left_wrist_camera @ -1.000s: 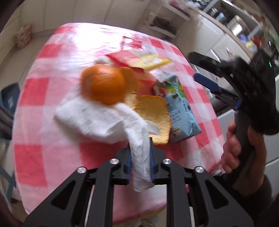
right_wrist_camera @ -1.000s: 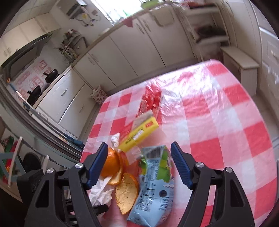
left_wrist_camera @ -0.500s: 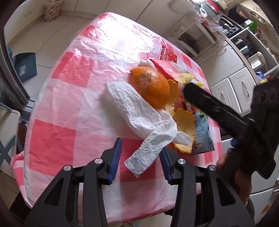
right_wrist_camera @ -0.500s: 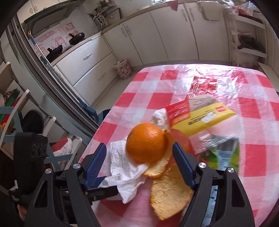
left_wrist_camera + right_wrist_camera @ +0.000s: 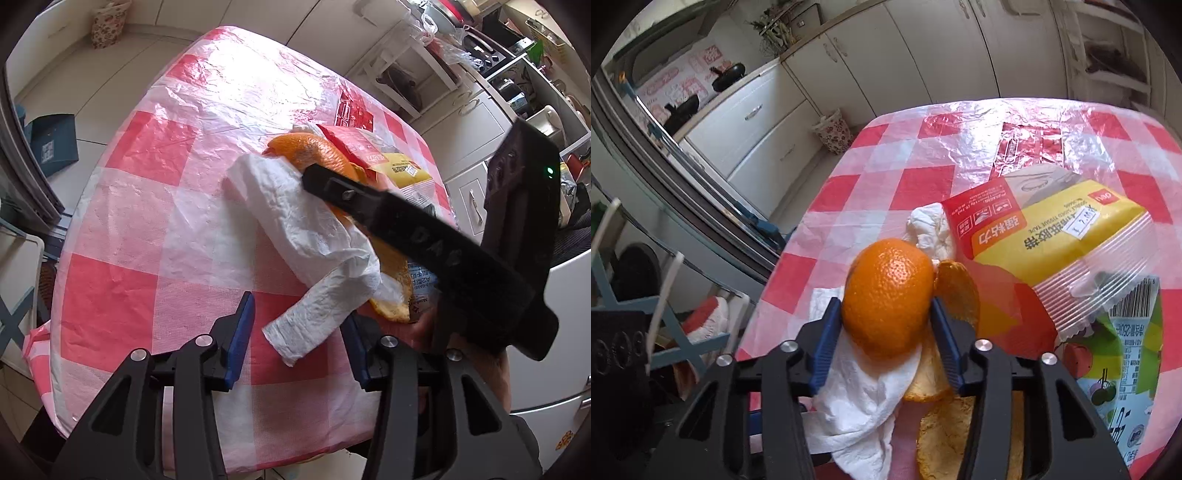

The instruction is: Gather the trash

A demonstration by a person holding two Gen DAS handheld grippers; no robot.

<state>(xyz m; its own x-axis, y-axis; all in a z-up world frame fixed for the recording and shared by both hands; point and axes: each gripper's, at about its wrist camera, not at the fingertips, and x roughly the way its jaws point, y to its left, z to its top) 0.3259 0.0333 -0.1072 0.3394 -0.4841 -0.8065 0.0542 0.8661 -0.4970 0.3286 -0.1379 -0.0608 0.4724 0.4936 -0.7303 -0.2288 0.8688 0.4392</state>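
Observation:
An orange (image 5: pixel 886 295) rests on a white tissue (image 5: pixel 857 398) on the red-checked table (image 5: pixel 147 229). My right gripper (image 5: pixel 884 321) has its jaws closing around the orange, and both blue pads touch its sides. In the left wrist view a right finger (image 5: pixel 388 218) crosses over the orange (image 5: pixel 306 147) and the tissue (image 5: pixel 295 221). My left gripper (image 5: pixel 297 332) has its jaws opening. The tissue's loose end lies between its pads without touching them. Orange peel pieces (image 5: pixel 945 435) lie beside the tissue.
A yellow and red packet (image 5: pixel 1052 232), a juice carton (image 5: pixel 1126 369), a red wrapper (image 5: pixel 1030 147) and a crumpled tissue ball (image 5: pixel 931 229) lie behind and right of the orange. The table's near edge runs just below my left gripper. White kitchen cabinets (image 5: pixel 923 55) stand beyond.
My left jaws let go of the tissue and spread apart. My right gripper came in from the right, dropped over the orange, and its jaws narrowed onto it.

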